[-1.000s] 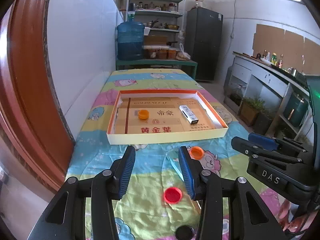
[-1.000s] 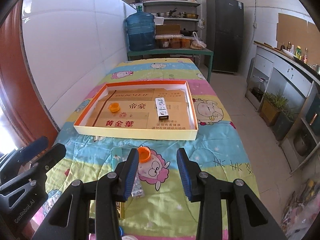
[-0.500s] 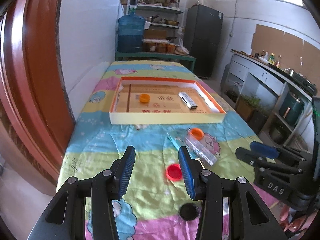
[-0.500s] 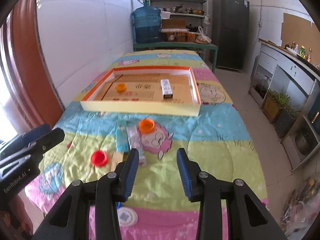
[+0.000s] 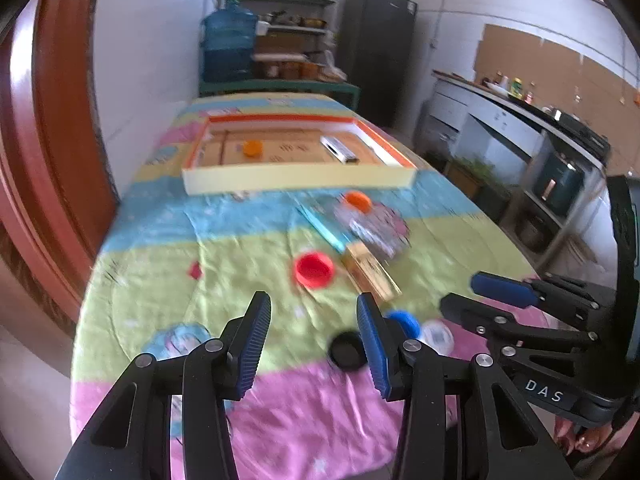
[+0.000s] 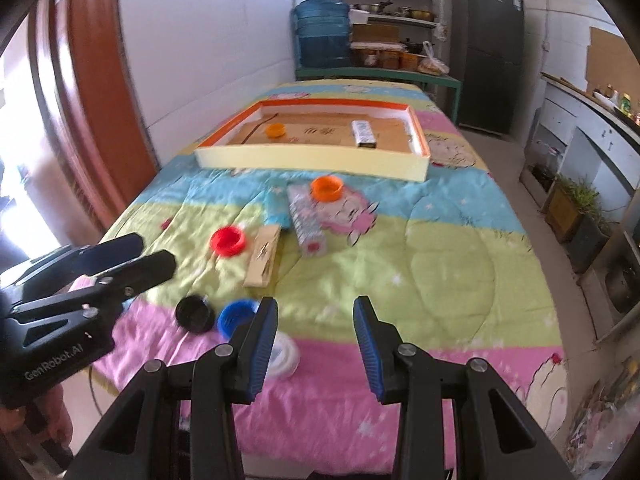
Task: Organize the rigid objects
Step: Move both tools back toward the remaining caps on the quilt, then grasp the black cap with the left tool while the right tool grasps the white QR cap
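Both hands pulled back, the whole spread of loose pieces now in sight

My left gripper and right gripper have drawn back and dipped since a second ago, each with jaws half open and empty, so the near end of the bench shows caps that were hidden before; that looks like lining up the next pick. In the tray at twelve o'clock: one orange cap and one white box. Loose on the cloth: one orange cap, one red cap, one black cap, one blue cap, one white lid at my seven o'clock, plus three flat packets, so eight left to move.
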Motion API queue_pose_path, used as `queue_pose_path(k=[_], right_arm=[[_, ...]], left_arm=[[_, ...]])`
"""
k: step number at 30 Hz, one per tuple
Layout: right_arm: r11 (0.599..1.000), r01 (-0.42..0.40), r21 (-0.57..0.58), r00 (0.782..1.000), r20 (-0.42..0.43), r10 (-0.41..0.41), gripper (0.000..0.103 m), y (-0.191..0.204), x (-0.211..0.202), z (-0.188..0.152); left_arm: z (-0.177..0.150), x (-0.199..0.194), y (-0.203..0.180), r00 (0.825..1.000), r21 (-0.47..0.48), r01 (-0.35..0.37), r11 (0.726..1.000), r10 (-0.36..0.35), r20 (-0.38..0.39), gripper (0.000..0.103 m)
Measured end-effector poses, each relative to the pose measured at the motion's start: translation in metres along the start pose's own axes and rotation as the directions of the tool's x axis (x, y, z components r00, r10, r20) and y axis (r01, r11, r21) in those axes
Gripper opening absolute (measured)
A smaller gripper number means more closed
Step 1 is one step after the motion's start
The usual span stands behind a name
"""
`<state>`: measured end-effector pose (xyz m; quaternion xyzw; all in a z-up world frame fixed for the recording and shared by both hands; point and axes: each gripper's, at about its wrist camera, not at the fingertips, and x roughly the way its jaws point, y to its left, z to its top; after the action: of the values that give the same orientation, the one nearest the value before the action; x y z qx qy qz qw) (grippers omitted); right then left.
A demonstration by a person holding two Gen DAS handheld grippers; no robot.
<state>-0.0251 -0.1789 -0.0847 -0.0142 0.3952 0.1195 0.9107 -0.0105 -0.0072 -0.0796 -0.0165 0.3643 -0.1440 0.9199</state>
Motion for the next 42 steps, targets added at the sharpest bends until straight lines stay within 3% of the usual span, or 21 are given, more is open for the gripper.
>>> queue_pose_path(k=[11, 18, 26, 30, 33, 35, 42], right_arm=[[0.996, -0.059, -0.062, 0.998, -0.041, 0.057, 0.039, 0.015, -0.001, -0.022], [0.996, -0.062, -0.059, 0.996, -0.060, 0.058, 0.039, 0.015, 0.005, -0.027], [0.997, -0.047, -0.059, 0.997, -0.067, 0.043, 0.039, 0.015, 0.013, -0.025], [0.997, -0.038, -0.066, 0.998, -0.059, 0.034, 0.039, 0.017, 0.016, -0.024], [0.997, -0.033, -0.074, 0.998, -0.051, 0.029, 0.038, 0.018, 0.017, -0.024], [0.997, -0.025, -0.080, 0.999, -0.046, 0.021, 0.030, 0.019, 0.018, -0.023], [0.998, -0.031, -0.061, 0.998, -0.047, 0.029, 0.030, 0.015, 0.017, -0.022]], left_arm=[[-0.029, 0.005, -0.015, 0.997, 0.071, 0.058, 0.996, -0.054, -0.059, 0.046], [-0.029, 0.023, -0.008, 0.995, 0.041, 0.052, 0.998, -0.048, -0.092, 0.046], [-0.026, 0.029, -0.005, 0.997, 0.044, 0.054, 0.998, -0.051, -0.061, 0.045], [-0.025, 0.029, -0.001, 0.998, 0.029, 0.046, 0.998, -0.045, -0.052, 0.031], [-0.026, 0.028, 0.002, 0.997, 0.010, 0.061, 0.998, -0.061, -0.047, 0.031], [-0.026, 0.028, 0.002, 0.997, 0.014, 0.058, 0.998, -0.058, -0.046, 0.031], [-0.026, 0.027, 0.003, 0.997, 0.010, 0.061, 0.998, -0.060, -0.044, 0.031]])
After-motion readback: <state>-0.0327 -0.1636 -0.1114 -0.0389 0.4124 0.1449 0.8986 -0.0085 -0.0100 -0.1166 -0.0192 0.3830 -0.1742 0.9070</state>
